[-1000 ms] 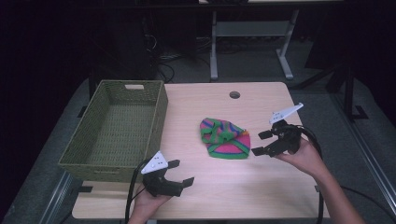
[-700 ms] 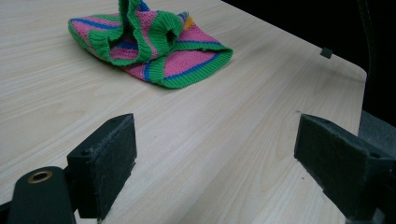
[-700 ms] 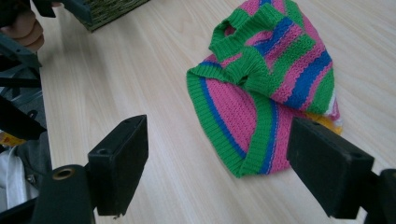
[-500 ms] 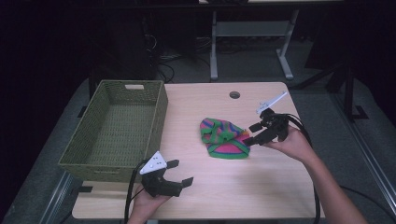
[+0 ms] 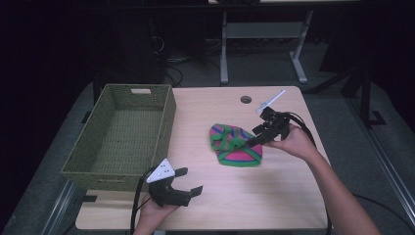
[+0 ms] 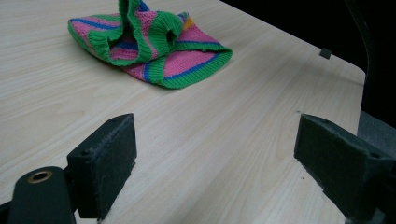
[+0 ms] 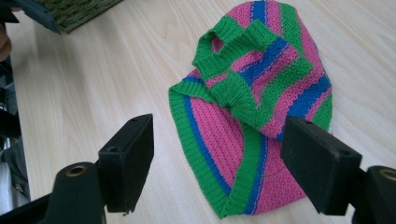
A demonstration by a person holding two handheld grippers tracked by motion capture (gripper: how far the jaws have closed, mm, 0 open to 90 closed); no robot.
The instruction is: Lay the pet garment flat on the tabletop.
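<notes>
While the striped knit hat lies crumpled on the wooden table, a little right of its middle, the right gripper hangs over the hat's right edge with its jaws spread wide and nothing between them. In the right gripper view the hat sits just beyond and between the two black pads, pink with green ribbed bands and blue stripes, its brim folded up on itself. The left gripper rests at the near edge of the table, well apart from the hat, jaws also wide and empty; in its own view the hat lies far ahead on bare wood. A green woven basket stands at the left of the table
</notes>
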